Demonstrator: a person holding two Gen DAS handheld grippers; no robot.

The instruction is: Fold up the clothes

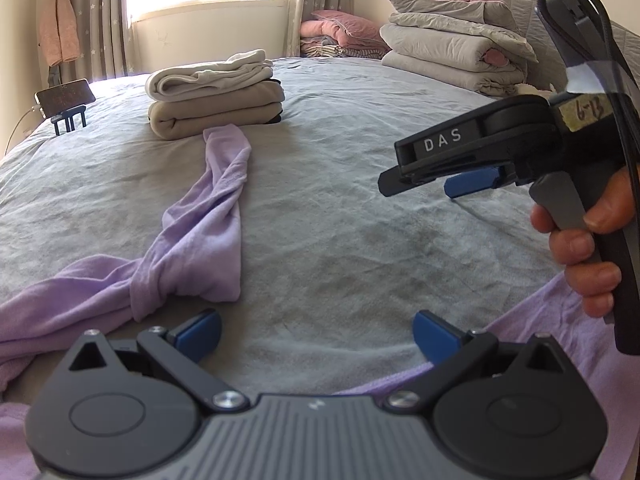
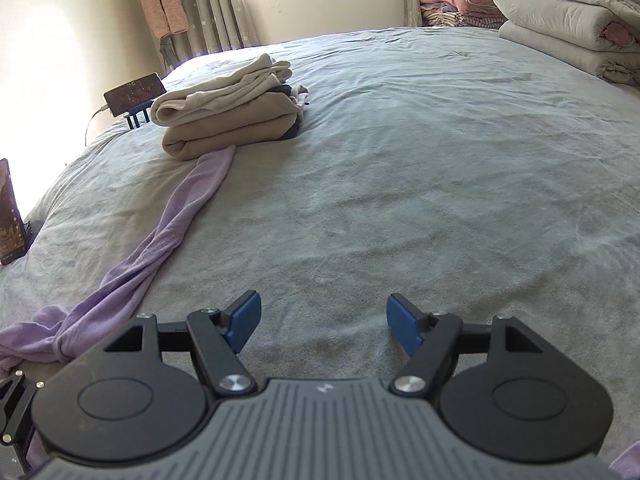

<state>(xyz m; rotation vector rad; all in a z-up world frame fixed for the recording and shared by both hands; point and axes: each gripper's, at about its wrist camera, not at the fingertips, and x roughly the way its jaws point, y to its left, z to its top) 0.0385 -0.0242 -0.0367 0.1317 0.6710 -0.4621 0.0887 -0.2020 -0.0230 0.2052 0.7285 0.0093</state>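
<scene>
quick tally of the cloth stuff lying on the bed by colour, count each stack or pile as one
Lilac: 1, the twisted garment
Beige and cream: 1, the folded clothes stack
Grey: 1, the folded quilts pile
Pink: 1, the bedding heap by the window
Total: 4

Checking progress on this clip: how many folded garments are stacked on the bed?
2 clearly: a cream one on top and a beige one beneath, stacked at the bed's far left. Dark fabric behind them may be more.
</scene>
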